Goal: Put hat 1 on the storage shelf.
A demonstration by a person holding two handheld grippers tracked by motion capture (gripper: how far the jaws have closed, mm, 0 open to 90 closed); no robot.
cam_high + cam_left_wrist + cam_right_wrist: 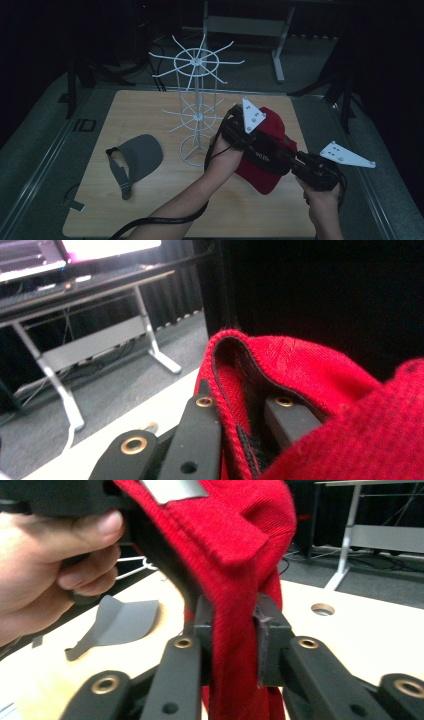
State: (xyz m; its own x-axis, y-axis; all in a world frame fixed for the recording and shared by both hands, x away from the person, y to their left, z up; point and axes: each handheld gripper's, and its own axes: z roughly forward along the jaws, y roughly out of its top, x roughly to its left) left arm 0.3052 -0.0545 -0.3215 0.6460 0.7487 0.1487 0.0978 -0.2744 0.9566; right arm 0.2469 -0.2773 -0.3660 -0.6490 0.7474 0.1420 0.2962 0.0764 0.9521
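Observation:
A red knit cap [272, 125] with a dark band hangs above the right side of the wooden table [150, 210], held between both grippers. My left gripper [262, 140] comes in from the left and is shut on the cap's folded rim [220, 365]; in the left gripper view its jaws [245, 402] pinch that red edge. My right gripper [296, 167] reaches in from the lower right. In the right gripper view its jaws [232, 625] stand on either side of a hanging fold of the cap [235, 540], with both pads against the cloth.
A white wire display rack [196, 90] with radiating hooks stands at the table's middle back, just left of the cap. A grey visor [142, 152] lies flat on the left. A round hole [322, 610] is in the tabletop. Desk frames stand on the floor beyond.

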